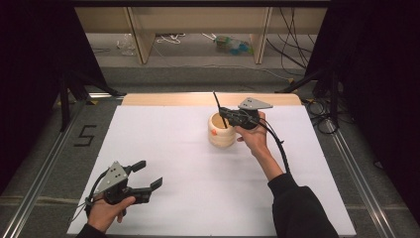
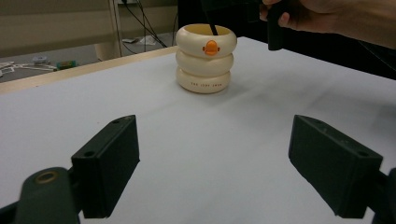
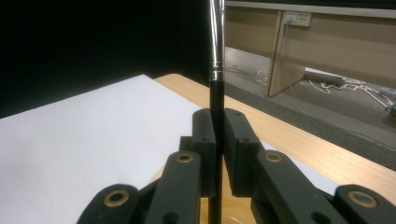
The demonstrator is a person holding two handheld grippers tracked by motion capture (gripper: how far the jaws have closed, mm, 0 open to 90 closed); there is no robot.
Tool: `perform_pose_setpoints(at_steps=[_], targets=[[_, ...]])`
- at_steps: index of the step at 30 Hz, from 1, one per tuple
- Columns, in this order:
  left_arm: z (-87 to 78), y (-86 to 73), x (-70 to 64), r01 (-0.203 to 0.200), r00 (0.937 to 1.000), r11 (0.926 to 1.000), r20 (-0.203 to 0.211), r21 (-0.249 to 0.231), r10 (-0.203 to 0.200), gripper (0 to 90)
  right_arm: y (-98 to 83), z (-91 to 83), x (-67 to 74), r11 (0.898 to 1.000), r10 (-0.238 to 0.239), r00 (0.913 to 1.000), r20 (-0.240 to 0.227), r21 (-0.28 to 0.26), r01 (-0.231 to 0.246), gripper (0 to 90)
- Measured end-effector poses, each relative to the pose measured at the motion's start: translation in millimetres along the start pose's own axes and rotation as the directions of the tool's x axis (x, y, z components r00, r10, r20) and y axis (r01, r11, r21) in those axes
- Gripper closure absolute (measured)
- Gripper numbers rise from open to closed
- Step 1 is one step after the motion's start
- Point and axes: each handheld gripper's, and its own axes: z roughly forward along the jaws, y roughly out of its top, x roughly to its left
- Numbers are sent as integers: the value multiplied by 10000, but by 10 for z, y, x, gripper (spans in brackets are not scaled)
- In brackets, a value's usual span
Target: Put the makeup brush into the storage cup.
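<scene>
At the left of the high view, the left gripper (image 1: 148, 174) rests low near the front corner of the white table (image 1: 163, 163), its jaws spread wide with nothing between them; its own camera looks across bare tabletop toward the cream holder (image 2: 206, 58). That holder, a stack of three rounded rings with an orange mark on the top one, stands upright toward the far middle of the table, just left of the right hand (image 1: 255, 139). Right of it, the right gripper (image 1: 227, 115) hovers over the holder's mouth, clamped tight on a thin black pen (image 3: 216, 107) that stands nearly upright with its lower end inside the holder. The pen looks light, stiff and smooth, with a silver metal upper part, so it could slide or swing between the pads; the grip sits on the black barrel just below the silver band, which seems a sound place, as the pads meet it squarely there. The holder seems light too and might tip if the pen drags against its rim.
</scene>
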Motion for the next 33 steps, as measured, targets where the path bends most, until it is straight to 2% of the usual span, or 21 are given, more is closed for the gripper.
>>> perform_pose_setpoints(at_steps=[12,14,18,20,23,26,30,33], targets=[[0,0,0,8,10000,10000,6,-9,-8,163,-30,23,23,9995,30,10000,83,315,-33,841],[0,0,1,-5,10000,10000,5,-2,5,163,-39,38,25,9998,93,9999,54,156,-94,841],[-1,0,0,6,10000,10000,6,-4,-6,163,-45,35,24,9995,93,9999,145,309,-98,838],[0,0,0,7,10000,10000,1,-8,-7,163,-48,34,23,9989,194,9998,30,427,-195,829],[-1,1,0,3,10000,10000,0,-14,-3,163,-38,33,23,9991,84,9997,251,422,-95,749],[-4,2,2,2,10000,10000,2,-31,-2,163,-9,8,22,9983,495,9982,343,293,-505,650],[-3,3,4,-9,10000,10000,4,-47,9,163,75,-65,27,9968,789,9947,653,29,-793,528],[-1,3,-1,12,10000,10000,-5,-25,-12,163,116,-118,36,9951,985,9925,726,6,-988,487]])
